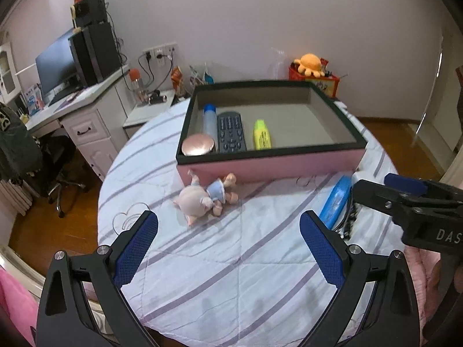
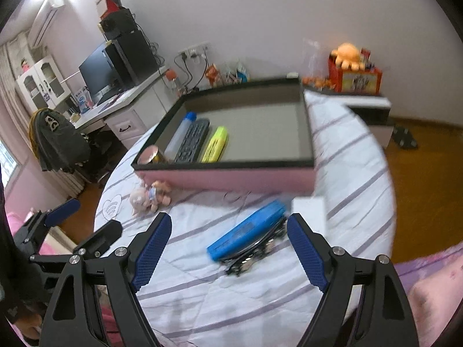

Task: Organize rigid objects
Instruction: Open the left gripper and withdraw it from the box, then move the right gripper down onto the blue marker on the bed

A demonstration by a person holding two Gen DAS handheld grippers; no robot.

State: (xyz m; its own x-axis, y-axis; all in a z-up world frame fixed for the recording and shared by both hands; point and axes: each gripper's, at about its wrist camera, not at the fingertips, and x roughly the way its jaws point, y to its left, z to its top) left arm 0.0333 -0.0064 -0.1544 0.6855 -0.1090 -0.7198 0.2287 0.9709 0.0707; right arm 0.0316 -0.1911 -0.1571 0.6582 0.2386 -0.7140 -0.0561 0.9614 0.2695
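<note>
A pink box (image 1: 269, 164) (image 2: 231, 180) with a black rim stands on the striped quilt (image 1: 231, 260). It holds a clear bottle (image 1: 209, 121), a dark remote (image 1: 231, 131), a yellow highlighter (image 1: 262, 134) and a round pink compact (image 1: 198, 144). A pig plush (image 1: 202, 199) (image 2: 147, 196) lies in front of the box. A blue case (image 2: 249, 231) (image 1: 335, 202) rests on a black-and-white tangle (image 2: 254, 257), just ahead of my right gripper (image 2: 230, 245) (image 1: 376, 183), which is open and empty. My left gripper (image 1: 228, 245) (image 2: 89, 217) is open over bare quilt, short of the plush.
A small white box (image 2: 309, 211) sits right of the blue case. A desk with a monitor (image 1: 58, 60) and an office chair (image 1: 58, 156) stand at the left. An orange plush on a red box (image 1: 314, 72) sits behind. Wooden floor (image 2: 419, 188) lies beyond the quilt's edge.
</note>
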